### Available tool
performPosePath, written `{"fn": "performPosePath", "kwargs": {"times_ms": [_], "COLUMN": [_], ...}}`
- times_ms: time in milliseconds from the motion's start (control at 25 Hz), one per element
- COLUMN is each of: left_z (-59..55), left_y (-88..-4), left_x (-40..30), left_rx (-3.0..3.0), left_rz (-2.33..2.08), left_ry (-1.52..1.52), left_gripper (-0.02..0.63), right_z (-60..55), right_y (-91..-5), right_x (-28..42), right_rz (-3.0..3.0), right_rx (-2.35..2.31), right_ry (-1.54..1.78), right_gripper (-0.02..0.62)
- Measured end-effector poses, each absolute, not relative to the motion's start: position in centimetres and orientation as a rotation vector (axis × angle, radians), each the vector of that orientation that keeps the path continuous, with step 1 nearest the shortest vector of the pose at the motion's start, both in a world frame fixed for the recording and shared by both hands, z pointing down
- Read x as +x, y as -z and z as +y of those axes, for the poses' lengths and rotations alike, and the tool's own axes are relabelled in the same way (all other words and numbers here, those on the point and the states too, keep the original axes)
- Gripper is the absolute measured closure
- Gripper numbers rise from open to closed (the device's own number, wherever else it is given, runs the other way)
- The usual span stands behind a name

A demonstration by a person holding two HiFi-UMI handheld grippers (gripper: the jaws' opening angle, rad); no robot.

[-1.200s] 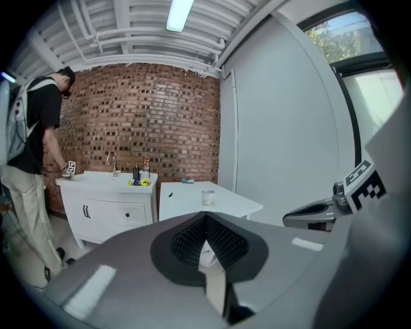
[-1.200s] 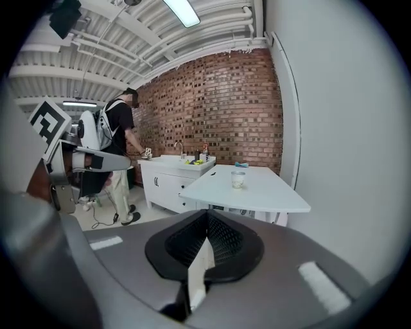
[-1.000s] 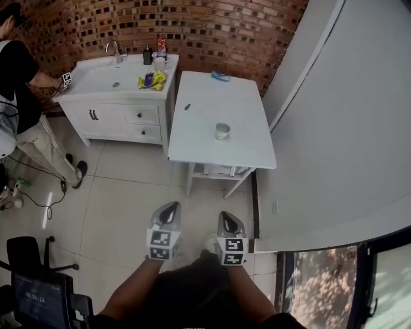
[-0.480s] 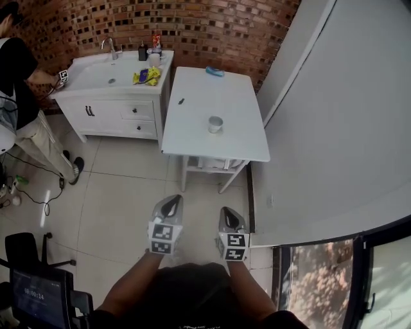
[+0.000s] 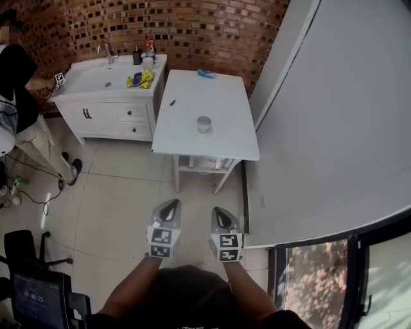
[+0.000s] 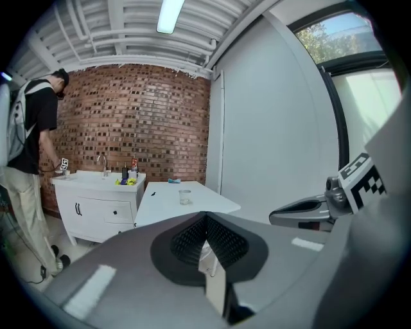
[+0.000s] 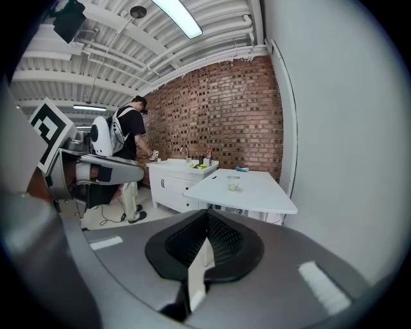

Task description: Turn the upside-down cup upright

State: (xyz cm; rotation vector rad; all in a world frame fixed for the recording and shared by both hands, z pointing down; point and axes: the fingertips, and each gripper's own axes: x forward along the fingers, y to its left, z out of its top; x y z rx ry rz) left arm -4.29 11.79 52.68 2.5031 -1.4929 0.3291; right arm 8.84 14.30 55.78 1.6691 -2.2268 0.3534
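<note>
We're holding the left gripper [image 5: 168, 211] and right gripper [image 5: 222, 220] pressed together and empty, well apart from the cup [image 5: 203, 124] — arriving shut, we're risking toppling it.

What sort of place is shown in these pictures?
Probably a studio or laboratory arranged like a home: a white vanity cabinet with a sink stands against a red brick wall, beside a white rectangular table, under a bare ceiling with exposed pipes and a tube light.

A cup [image 5: 203, 124] stands near the middle of the table [image 5: 225, 144]. Just left of the table is a sink cabinet [image 5: 109, 114], with a person [image 5: 26, 122] farther left. A brick wall [image 5: 192, 32] runs behind the table.
</note>
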Motion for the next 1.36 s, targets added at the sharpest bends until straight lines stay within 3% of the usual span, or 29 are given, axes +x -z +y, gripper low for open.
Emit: {"fn": "performPosePath", "kwargs": {"times_ms": [520,1360], "left_z": [14.3,14.3], "left_y": [-52.5,-52.2], "left_x": [-3.0,-3.8], "left_rx": [2.506,2.491], "left_rz": [-1.514,-1.524], "left_ry": [-0.340,-0.335], "left_gripper": [0.609,0.609], "right_z": [16.7,16.0], "right_y": [-54.4,-53.7], "right_x": [12.0,10.6], "right_rz": [-2.227,-2.233], "right_rx": [1.774,1.766], "right_ry": [-0.338,-0.260], "right_gripper": [0.583,0.583]}}
